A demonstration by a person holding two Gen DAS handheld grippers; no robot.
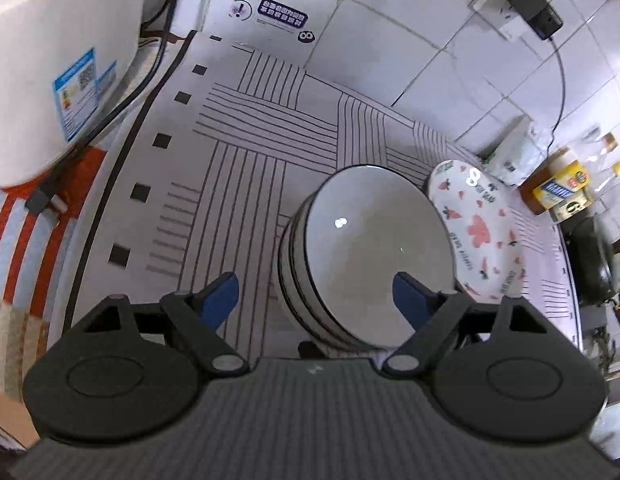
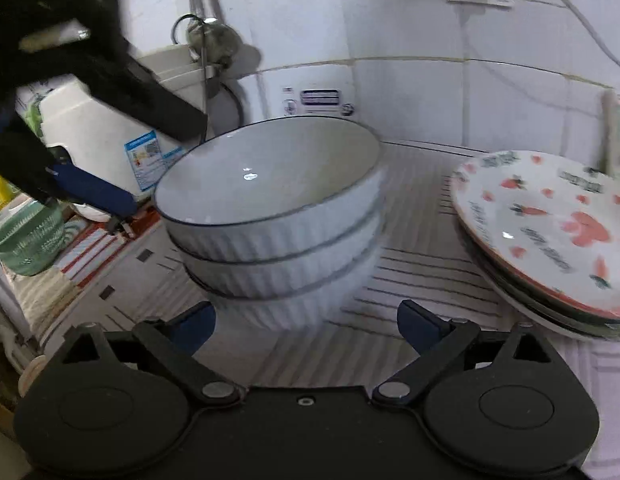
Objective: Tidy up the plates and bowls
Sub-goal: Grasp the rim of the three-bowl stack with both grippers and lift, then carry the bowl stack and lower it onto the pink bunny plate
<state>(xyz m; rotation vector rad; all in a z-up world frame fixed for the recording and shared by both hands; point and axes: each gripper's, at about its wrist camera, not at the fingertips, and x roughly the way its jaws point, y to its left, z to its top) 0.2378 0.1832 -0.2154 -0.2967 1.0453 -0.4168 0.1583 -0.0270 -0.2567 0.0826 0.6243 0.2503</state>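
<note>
The right gripper hung with its fingers spread apart, gripping nothing, just in front of the stack of ribbed white bowls. The left gripper was likewise wide apart and empty above that stack. The bowls stood mid-counter on the striped mat; the carrot-patterned plates sat just beside them, toward the tiled wall at the counter's back edge.

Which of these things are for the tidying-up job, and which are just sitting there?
For the job:
- stack of white bowls
- stack of carrot-patterned plates
- left gripper and right gripper, both open

Just sitting there:
- white appliance with a blue label
- bottles
- black plug adapter
- green basket
</note>
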